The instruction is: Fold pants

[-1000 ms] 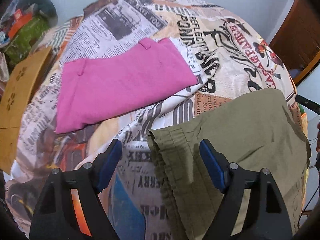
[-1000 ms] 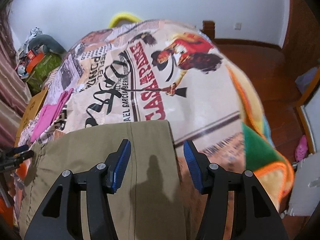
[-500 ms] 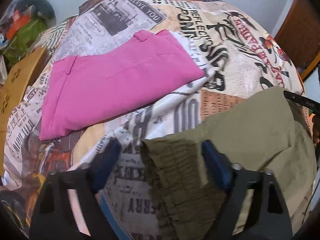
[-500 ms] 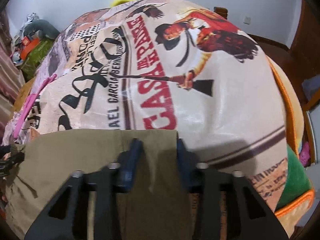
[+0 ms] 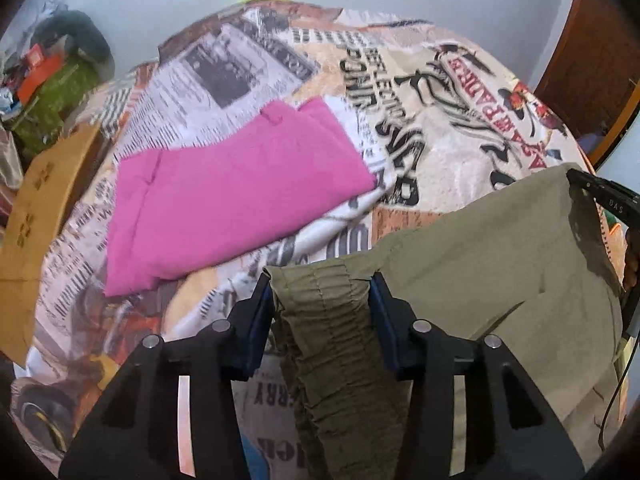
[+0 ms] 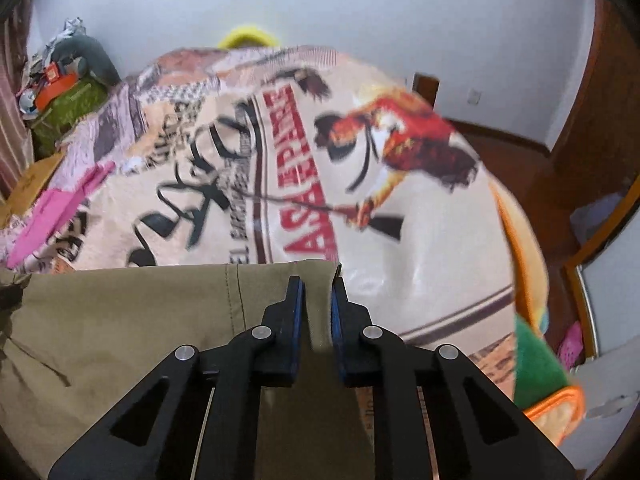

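The olive pants point(image 5: 472, 264) are spread over the near part of the bed, on a printed bedspread point(image 5: 452, 92) covered with newspaper patterns and lettering. In the left wrist view, the gathered elastic waistband is seen bunched between the blue pads of the left hand-held gripper point(image 5: 322, 312); the pads are closed in against the fabric on both sides, so the waistband corner is gripped. In the right wrist view, the right hand-held gripper point(image 6: 318, 312) is shown nearly closed, with only a narrow strip of olive cloth between its pads, clamped at the far corner of the pants beside a vertical seam. The far edge of the pants point(image 6: 120, 344) runs straight across between the two grips, and the cloth is raised into a ridge there in the left view.

Beyond the pants, toward the left side of the bed, a folded pink garment point(image 5: 232, 196) lies flat on the bedspread, apart from the olive cloth. Nothing lies between the grippers and the pants. At the left edge of the bed, a tan cardboard piece point(image 5: 28, 220) is seen, and farther back a pile of green and orange items point(image 5: 56, 80) sits by the wall. A green and orange blanket edge point(image 6: 540, 372) hangs at the bed's right side.
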`<move>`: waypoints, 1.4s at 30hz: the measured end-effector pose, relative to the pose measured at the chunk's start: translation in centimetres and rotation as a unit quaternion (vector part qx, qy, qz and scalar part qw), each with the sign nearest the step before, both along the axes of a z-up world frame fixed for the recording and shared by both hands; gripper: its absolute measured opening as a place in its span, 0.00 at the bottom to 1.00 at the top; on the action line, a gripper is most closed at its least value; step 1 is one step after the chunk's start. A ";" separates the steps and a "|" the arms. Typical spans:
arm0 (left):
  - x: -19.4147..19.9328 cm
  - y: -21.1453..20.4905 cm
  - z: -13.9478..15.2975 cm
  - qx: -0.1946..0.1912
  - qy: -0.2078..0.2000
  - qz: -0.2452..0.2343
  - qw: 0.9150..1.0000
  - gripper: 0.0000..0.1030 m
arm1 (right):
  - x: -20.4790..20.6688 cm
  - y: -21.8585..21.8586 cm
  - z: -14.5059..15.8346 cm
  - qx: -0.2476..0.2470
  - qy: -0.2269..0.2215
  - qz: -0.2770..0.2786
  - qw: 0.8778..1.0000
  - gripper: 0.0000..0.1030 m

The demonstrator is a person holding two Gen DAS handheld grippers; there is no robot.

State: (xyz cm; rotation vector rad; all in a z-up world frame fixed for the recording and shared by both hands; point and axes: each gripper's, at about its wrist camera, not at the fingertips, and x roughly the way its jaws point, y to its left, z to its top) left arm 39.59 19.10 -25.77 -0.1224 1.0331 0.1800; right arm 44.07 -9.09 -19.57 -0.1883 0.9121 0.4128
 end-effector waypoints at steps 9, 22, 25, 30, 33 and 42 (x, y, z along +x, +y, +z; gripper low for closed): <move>-0.4 -0.2 7.4 0.019 -0.077 0.002 0.997 0.45 | 0.1 0.0 7.6 0.036 -0.083 -0.017 0.996 0.11; -4.4 -2.0 12.8 0.033 -0.114 -0.011 0.993 0.45 | -6.0 -2.9 14.4 0.089 -0.127 -0.007 0.988 0.10; -6.2 -2.7 13.0 0.035 -0.113 -0.021 0.993 0.45 | -8.0 -3.8 14.3 0.092 -0.119 -0.003 0.989 0.10; -9.3 -3.4 13.1 0.028 -0.114 -0.028 0.993 0.45 | -11.5 -5.3 14.2 0.097 -0.106 0.004 0.990 0.10; -11.2 -3.8 12.7 0.022 -0.111 -0.032 0.993 0.45 | -13.8 -5.8 14.1 0.098 -0.098 0.008 0.990 0.10; -16.5 -5.6 10.9 0.028 -0.090 -0.072 0.993 0.45 | -19.6 -6.9 11.5 0.085 -0.062 0.013 0.994 0.10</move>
